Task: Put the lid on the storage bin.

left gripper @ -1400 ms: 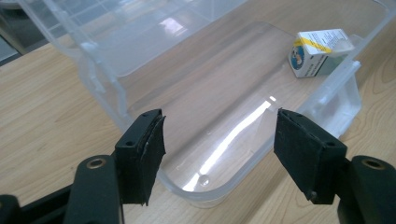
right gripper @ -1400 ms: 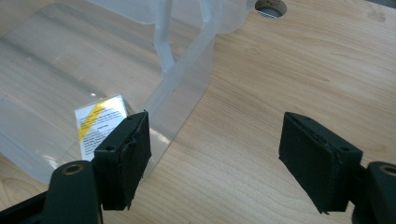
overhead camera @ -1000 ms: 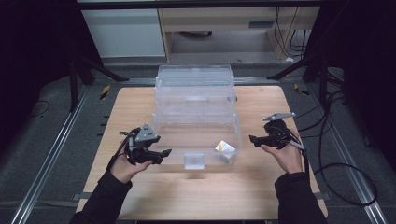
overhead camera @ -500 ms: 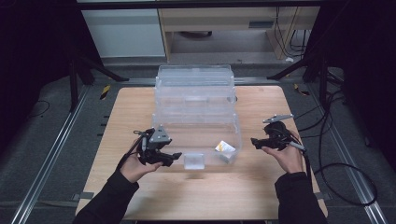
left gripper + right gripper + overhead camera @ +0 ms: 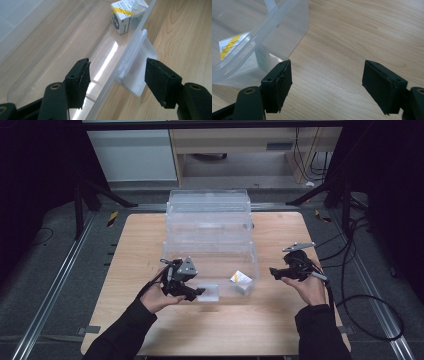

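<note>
Your left gripper (image 5: 116,75) straddles the clear bin's front handle tab (image 5: 136,72) at six o'clock, jaws apart; the right gripper (image 5: 327,85) hangs wide too. Clamp askew and the tab may slip.

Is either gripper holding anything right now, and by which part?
Nothing is held. The left gripper is open, its jaws either side of the clear bin's front handle tab; the right gripper is open over bare table.

Clear bin (image 5: 210,227) on a pale wood-grain tabletop (image 5: 135,245); white box (image 5: 125,15) with a yellow stripe (upper frame); black fingers (image 5: 77,80).
</note>
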Demonstrator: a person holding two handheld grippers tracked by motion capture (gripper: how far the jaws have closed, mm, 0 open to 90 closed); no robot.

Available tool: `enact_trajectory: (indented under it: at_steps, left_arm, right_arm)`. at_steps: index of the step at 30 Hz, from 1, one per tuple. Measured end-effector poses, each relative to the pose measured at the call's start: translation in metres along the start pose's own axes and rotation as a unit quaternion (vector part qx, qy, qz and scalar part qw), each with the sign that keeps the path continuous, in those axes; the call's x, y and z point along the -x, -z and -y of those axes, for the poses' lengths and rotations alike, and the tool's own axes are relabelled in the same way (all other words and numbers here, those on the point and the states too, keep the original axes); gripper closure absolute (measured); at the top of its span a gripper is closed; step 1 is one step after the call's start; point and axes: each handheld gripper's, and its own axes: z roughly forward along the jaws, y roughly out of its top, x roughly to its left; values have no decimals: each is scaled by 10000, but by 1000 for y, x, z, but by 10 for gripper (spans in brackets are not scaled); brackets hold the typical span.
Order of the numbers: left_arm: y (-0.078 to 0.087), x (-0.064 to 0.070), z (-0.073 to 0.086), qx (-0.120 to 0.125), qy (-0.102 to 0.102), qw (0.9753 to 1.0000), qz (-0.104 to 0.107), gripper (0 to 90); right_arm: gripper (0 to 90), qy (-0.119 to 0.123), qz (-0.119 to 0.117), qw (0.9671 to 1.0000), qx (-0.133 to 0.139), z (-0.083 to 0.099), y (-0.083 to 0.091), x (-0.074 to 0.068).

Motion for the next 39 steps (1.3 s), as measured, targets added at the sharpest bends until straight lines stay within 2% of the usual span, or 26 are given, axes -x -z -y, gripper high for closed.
enact_trajectory:
  at_steps: [7, 20, 24, 30, 33, 39]
  left_arm:
    - [-12, 0, -3, -238, -57, 9995, 176, 413]
    - [-28, 2, -5, -388, -149, 9982, 425, 465]
    - [-30, 1, -6, -399, -162, 9981, 447, 494]
    - [-31, 1, -7, -538, -317, 9973, 390, 559]
    - [-32, 0, -8, -584, -342, 9971, 343, 585]
    - [-32, -2, -9, -587, -369, 9966, 442, 603]
  right_arm:
    - [245, 39, -34, 10000, -15, 0, -1, 0]
    - [254, 58, -92, 9999, -22, 0, -2, 0]
    - [257, 44, -99, 9999, -18, 0, -3, 0]
    - [260, 36, -134, 9999, -9, -2, -1, -1]
    - [260, 131, -128, 9998, 31, -4, -1, -4]
    - [270, 213, -201, 9995, 71, -9, 1, -7]
